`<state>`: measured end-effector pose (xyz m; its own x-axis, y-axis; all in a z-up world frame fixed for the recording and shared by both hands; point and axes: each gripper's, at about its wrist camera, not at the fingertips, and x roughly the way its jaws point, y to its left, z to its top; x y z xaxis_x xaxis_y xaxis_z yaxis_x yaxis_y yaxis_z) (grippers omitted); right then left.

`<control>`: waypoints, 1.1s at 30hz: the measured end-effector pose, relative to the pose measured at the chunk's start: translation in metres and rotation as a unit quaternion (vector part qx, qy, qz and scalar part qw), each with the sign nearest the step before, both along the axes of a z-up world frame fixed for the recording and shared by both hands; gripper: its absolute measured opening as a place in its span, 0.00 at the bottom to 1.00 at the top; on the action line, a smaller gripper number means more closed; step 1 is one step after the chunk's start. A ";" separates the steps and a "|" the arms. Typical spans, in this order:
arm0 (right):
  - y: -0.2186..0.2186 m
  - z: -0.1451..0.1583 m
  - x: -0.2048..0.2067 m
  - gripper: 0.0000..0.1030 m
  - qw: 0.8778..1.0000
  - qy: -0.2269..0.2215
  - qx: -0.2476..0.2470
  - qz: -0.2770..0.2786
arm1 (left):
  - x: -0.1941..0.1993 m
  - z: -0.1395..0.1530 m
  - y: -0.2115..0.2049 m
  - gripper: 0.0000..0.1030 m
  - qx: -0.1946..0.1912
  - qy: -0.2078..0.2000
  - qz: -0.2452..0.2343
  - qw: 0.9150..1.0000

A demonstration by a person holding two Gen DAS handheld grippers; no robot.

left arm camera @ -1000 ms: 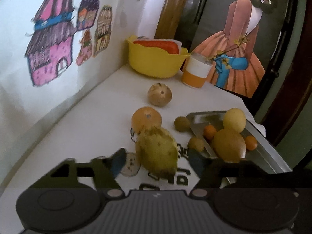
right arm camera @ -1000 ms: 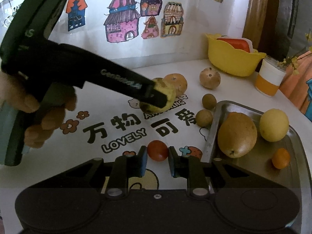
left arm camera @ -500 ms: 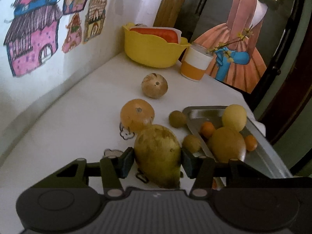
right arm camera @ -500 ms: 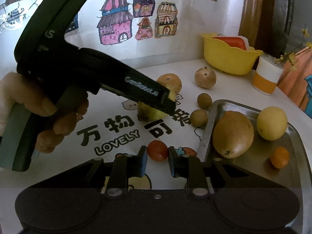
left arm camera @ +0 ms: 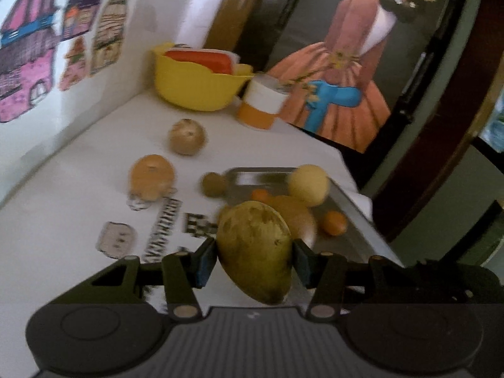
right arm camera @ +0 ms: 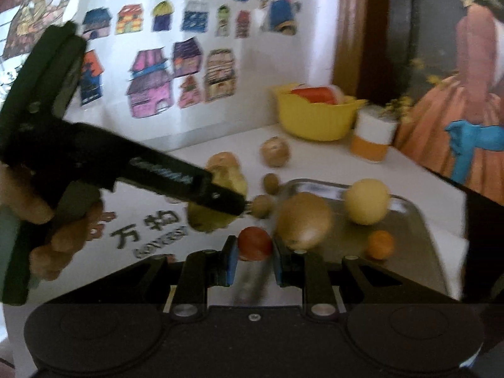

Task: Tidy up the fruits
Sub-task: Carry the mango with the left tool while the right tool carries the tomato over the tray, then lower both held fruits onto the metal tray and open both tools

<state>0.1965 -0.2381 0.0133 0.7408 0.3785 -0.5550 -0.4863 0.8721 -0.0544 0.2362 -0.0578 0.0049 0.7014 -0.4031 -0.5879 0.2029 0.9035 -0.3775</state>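
Both left fingers (left arm camera: pixel 206 256) against mango (left arm camera: pixel 256 252).

left wrist: low, close, facing tray (left arm camera: pixel 352 201) | right wrist: same tray (right arm camera: pixel 419 217), leftward

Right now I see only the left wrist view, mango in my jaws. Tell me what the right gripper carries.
Observer: The right gripper holds a small red tomato between its fingers.
Operator: Report any fruit hidden behind my mango.
Observer: A second small brown-green fruit lies on the table beside the metal tray, outside its edge.
Operator: Say where the tray has room.
Observer: Its near right corner, past the small orange fruit, is bare.
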 end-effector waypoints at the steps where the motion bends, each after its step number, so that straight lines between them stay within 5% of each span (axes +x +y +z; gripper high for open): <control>1: -0.007 0.000 0.000 0.24 1.000 -0.003 -0.003 -0.009 | -0.002 0.001 -0.006 0.54 -0.004 -0.001 -0.007 1.000; 12: -0.064 -0.022 0.019 0.23 0.997 0.001 -0.028 -0.077 | -0.007 -0.009 -0.055 0.54 -0.023 0.021 -0.042 0.999; 33: -0.075 -0.043 0.048 0.24 0.997 0.015 -0.017 -0.080 | 0.002 -0.024 -0.076 0.55 0.014 0.036 -0.040 0.998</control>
